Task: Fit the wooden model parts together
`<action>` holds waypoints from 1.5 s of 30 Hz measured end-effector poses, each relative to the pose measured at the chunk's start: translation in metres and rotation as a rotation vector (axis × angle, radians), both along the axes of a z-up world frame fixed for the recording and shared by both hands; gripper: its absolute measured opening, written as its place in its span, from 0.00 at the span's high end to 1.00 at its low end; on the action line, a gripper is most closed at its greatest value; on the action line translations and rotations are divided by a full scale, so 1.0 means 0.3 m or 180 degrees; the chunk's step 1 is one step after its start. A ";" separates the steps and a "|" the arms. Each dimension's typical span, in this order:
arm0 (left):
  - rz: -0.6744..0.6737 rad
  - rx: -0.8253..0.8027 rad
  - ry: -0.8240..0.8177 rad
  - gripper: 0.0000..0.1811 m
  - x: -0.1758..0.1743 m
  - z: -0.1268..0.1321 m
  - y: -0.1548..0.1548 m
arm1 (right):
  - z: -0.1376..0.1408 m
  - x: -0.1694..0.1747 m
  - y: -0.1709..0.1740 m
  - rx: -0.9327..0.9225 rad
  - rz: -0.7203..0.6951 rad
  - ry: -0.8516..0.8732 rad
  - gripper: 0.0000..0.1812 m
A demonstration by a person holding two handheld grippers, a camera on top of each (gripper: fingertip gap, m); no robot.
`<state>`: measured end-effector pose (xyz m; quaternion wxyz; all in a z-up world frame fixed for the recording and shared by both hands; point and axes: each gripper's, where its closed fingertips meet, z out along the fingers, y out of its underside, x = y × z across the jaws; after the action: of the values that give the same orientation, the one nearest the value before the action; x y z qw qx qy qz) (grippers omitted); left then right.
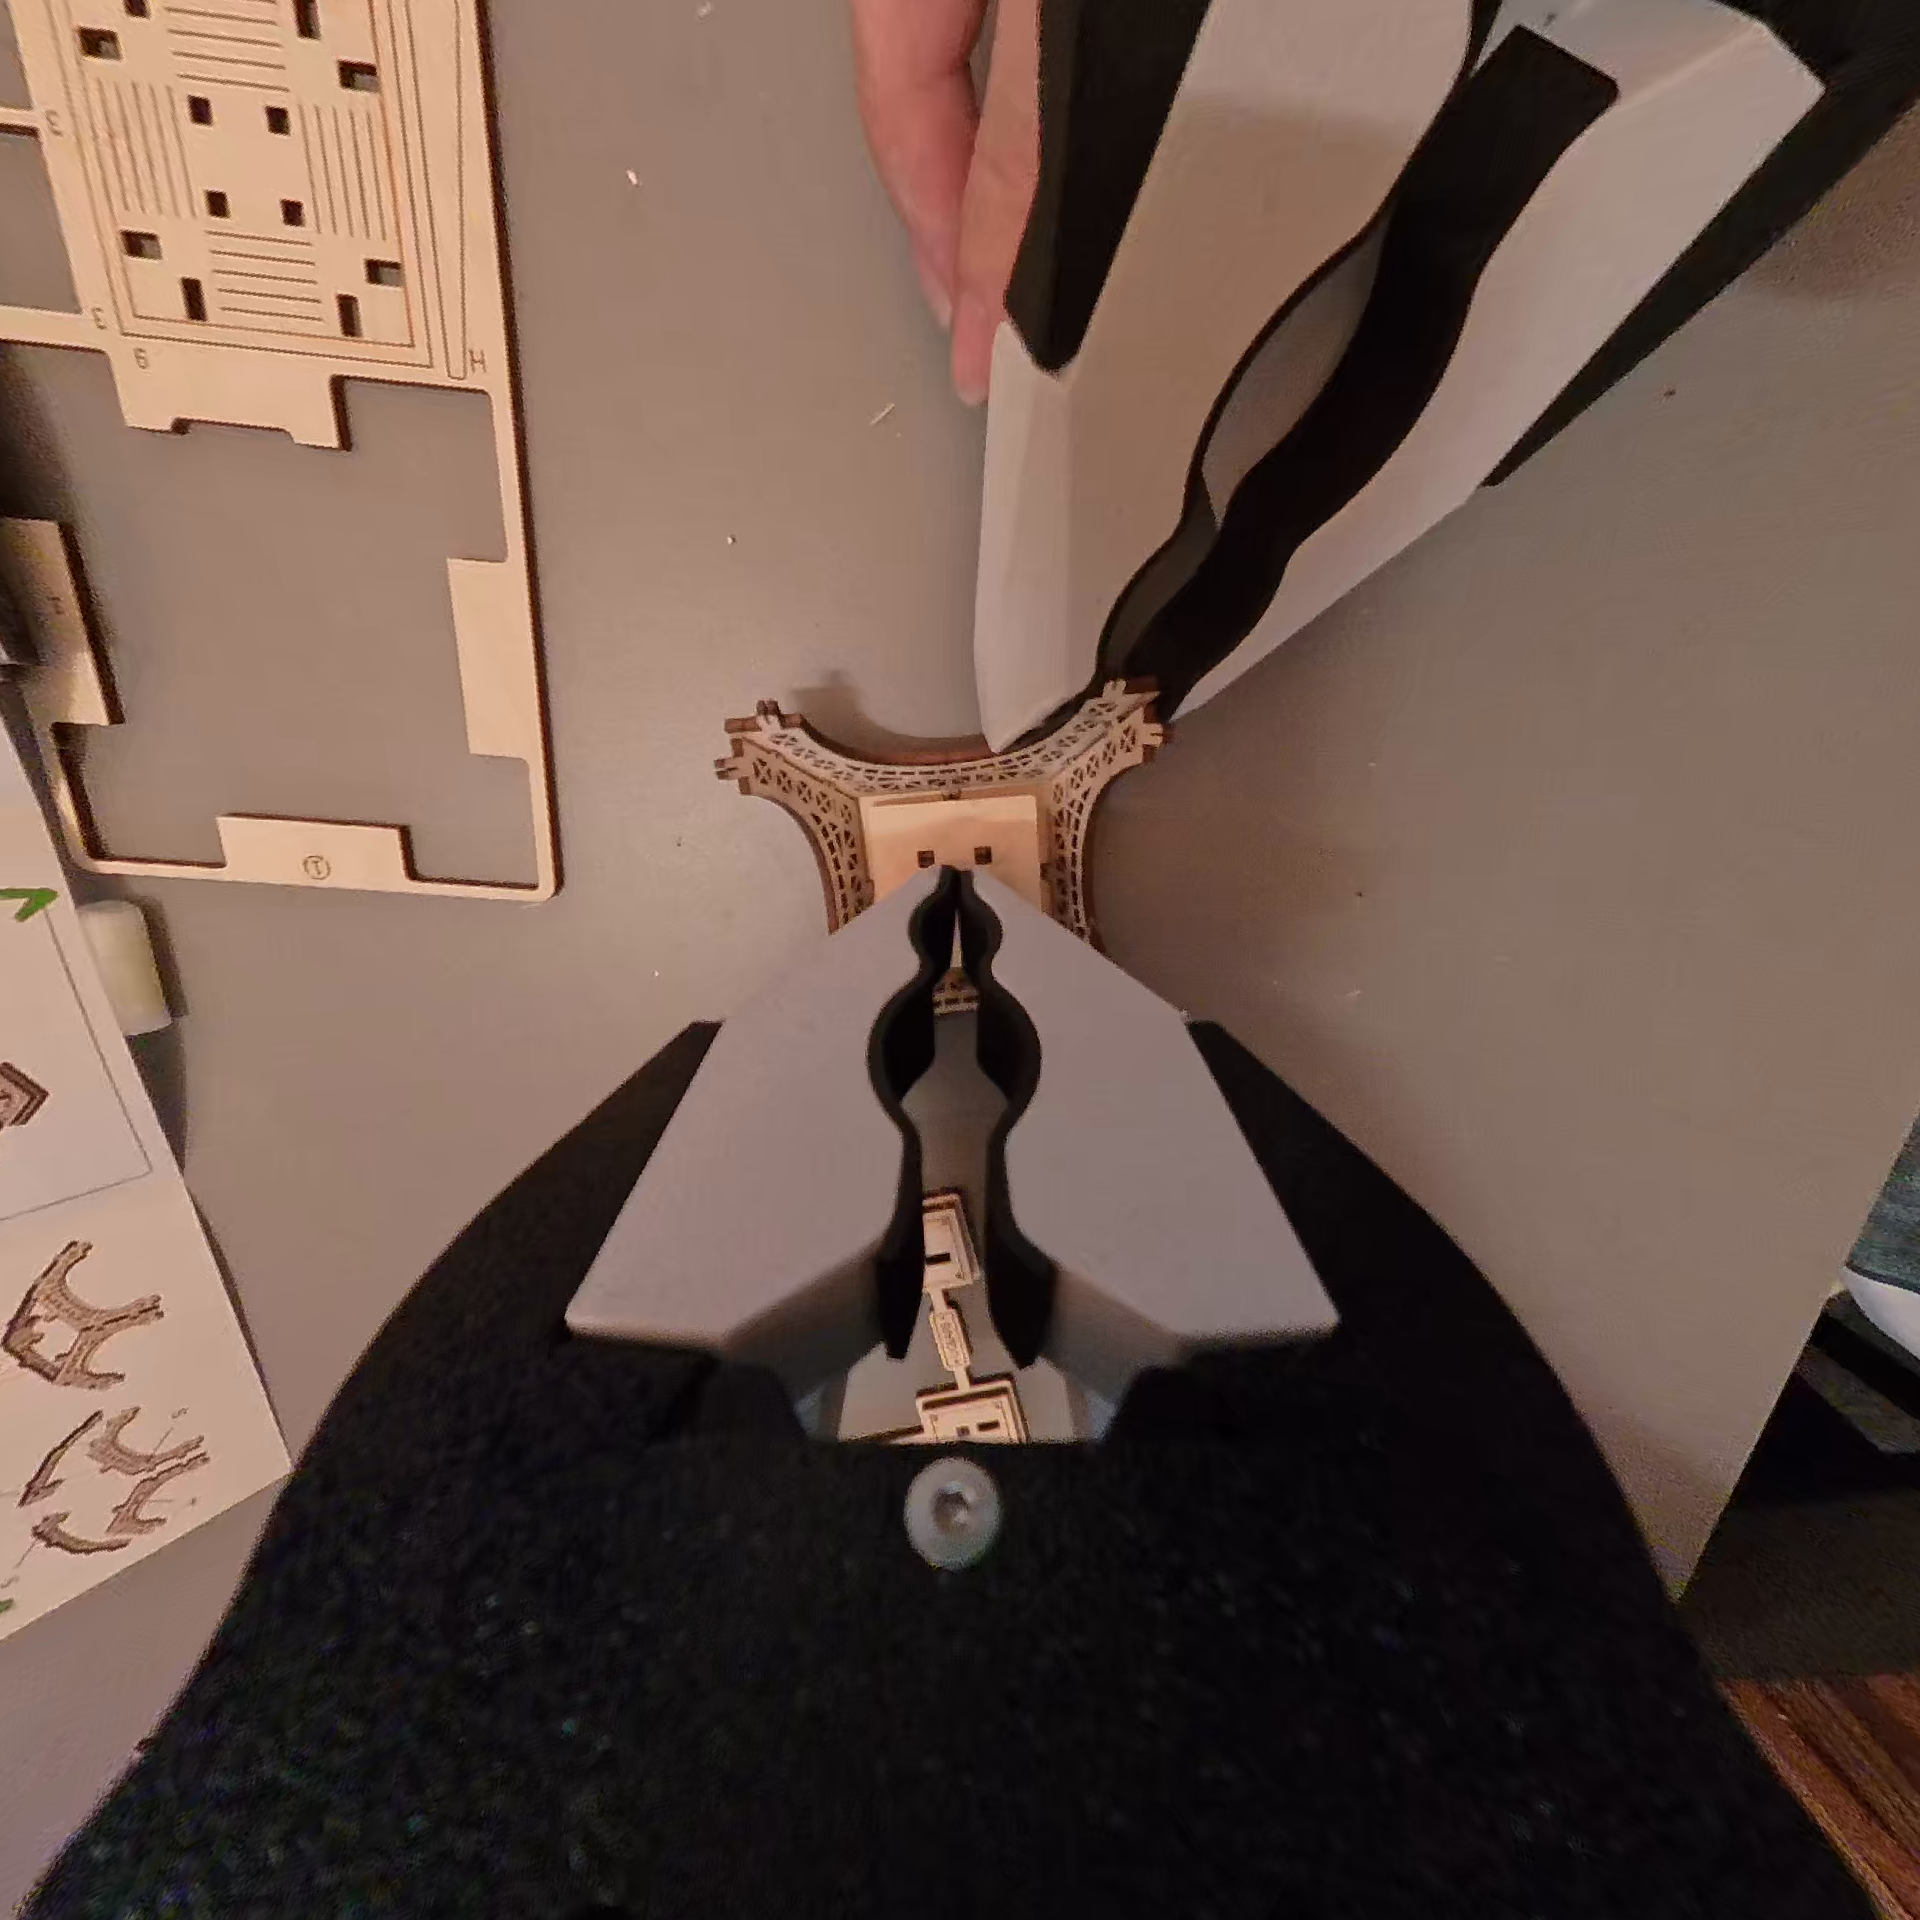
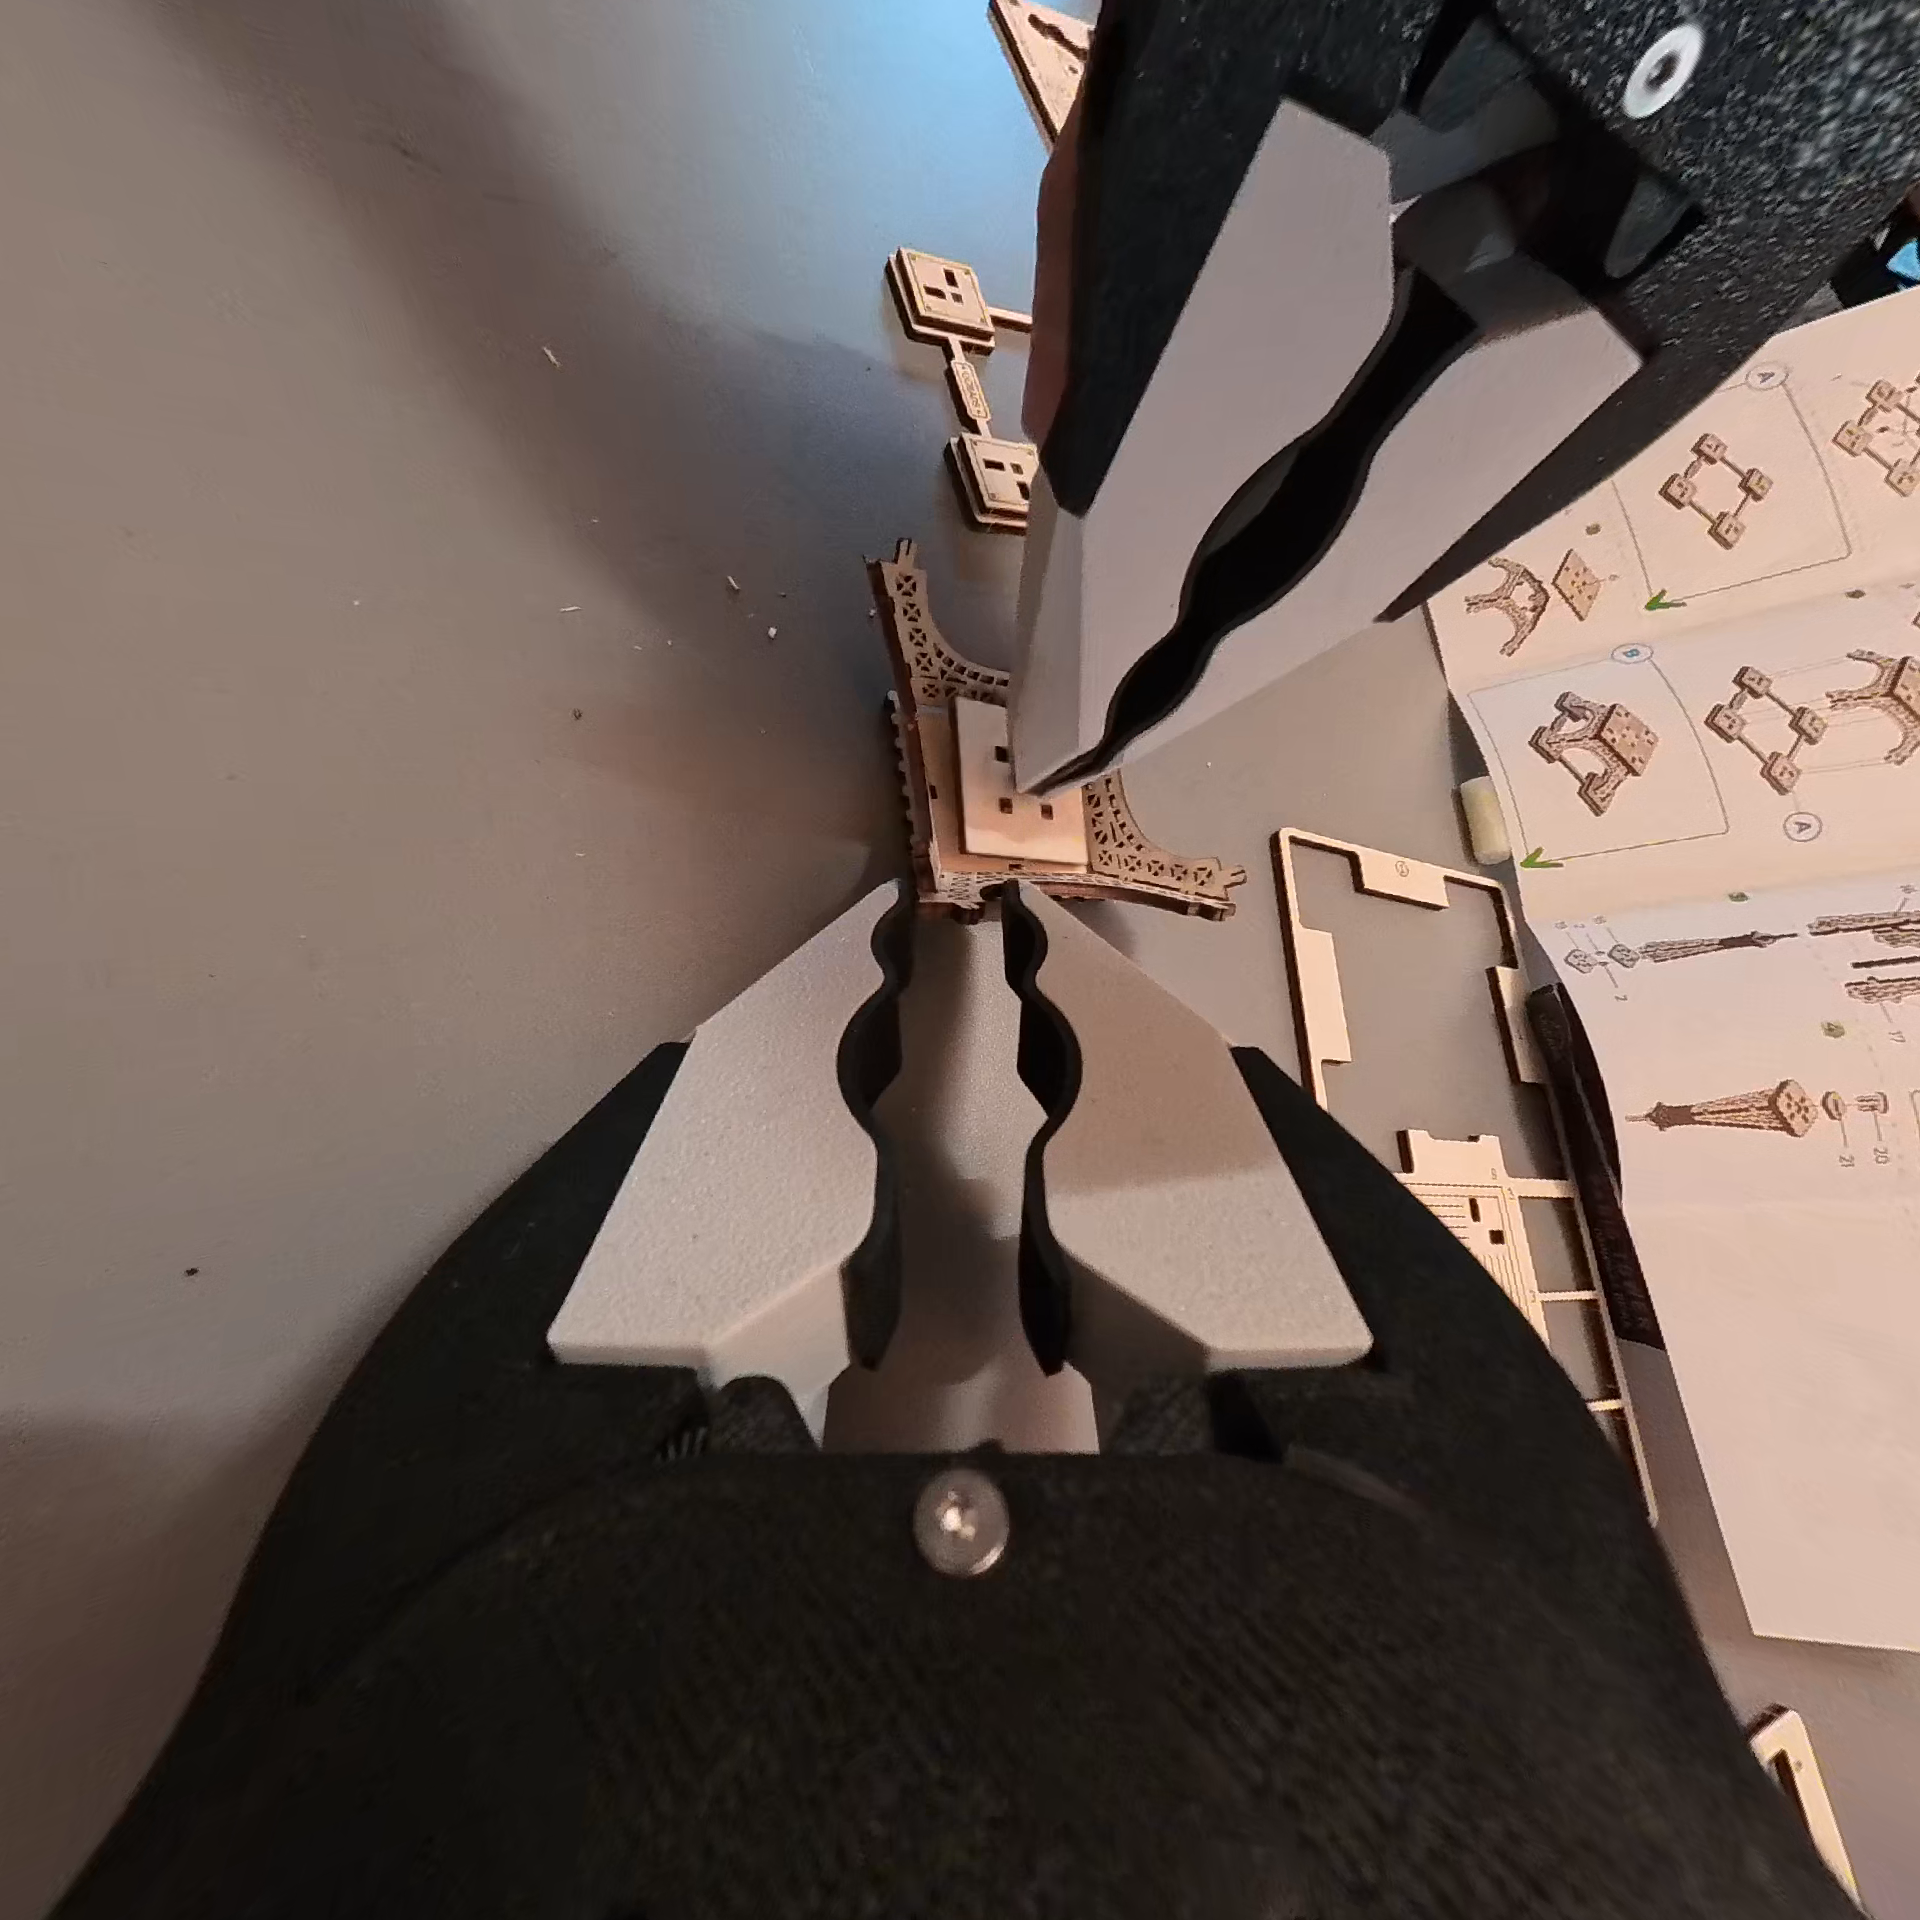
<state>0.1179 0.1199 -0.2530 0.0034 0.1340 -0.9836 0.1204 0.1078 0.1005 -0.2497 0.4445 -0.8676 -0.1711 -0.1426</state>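
Observation:
The wooden tower base (image 1: pixel 831 774), four lattice arch legs with a pale square plate (image 1: pixel 951 821) on top, lies on the grey table. It also shows in the right wrist view (image 2: pixel 1143 852), with the plate (image 2: pixel 977 758). My left gripper (image 1: pixel 951 881) is shut, and its tips touch the plate by two small slots. In the right wrist view it (image 2: pixel 1039 805) comes down from above. My right gripper (image 2: pixel 956 909) is closed on one arch side of the base. In the left wrist view it (image 1: pixel 1101 712) reaches in from the upper right.
A punched-out wooden sheet (image 1: pixel 499 623) (image 2: pixel 1309 935) and a paper instruction sheet (image 1: pixel 94 1351) (image 2: pixel 1714 727) lie beside the model. A strip of square wooden foot pieces (image 2: pixel 951 301) lies behind the left gripper. A hand (image 1: pixel 956 208) holds the right gripper. The table edge (image 1: pixel 1766 1299) runs close on the right. Left and right tips are no more than a few centimetres apart.

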 end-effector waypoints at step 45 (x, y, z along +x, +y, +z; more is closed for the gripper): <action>0.0416 -0.0361 -0.0118 1.00 -0.002 0.008 0.002 | -0.004 -0.001 0.000 -0.0044 -0.0077 0.0155 0.91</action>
<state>0.1173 0.1204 -0.2505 -0.0150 0.1953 -0.9643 0.1784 0.1076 0.1005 -0.2510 0.4407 -0.8759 -0.1508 -0.1256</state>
